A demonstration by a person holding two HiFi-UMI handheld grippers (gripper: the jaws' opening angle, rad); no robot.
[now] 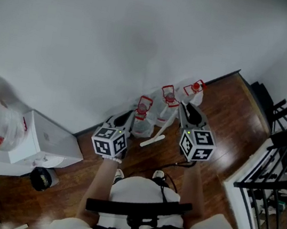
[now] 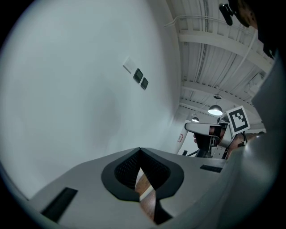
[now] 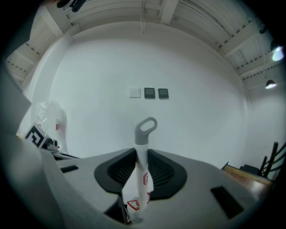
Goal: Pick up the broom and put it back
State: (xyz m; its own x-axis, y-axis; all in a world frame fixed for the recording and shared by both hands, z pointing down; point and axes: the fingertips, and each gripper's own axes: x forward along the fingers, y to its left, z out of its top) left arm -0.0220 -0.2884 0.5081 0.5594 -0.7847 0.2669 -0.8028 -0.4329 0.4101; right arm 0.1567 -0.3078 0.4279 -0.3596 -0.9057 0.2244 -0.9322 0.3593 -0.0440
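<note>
Gripping broom [image 3: 140, 172] mid-shaft with right gripper [image 3: 142, 155], pads pressed on both sides. Slim white shaft, near upright, grey loop end at 12 o'clock against wall [image 3: 187, 67]; bottles [image 1: 169, 96] just behind. Left gripper [image 2: 140, 151] tips together, empty.

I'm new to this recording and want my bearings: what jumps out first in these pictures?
The white broom handle with its grey hanging loop stands upright, clamped between the jaws of the right gripper, against a bare white wall. In the head view, a row of clear bottles with red markings lines the foot of that wall on the wooden floor, just beyond both grippers. The left gripper is closed on nothing.
</note>
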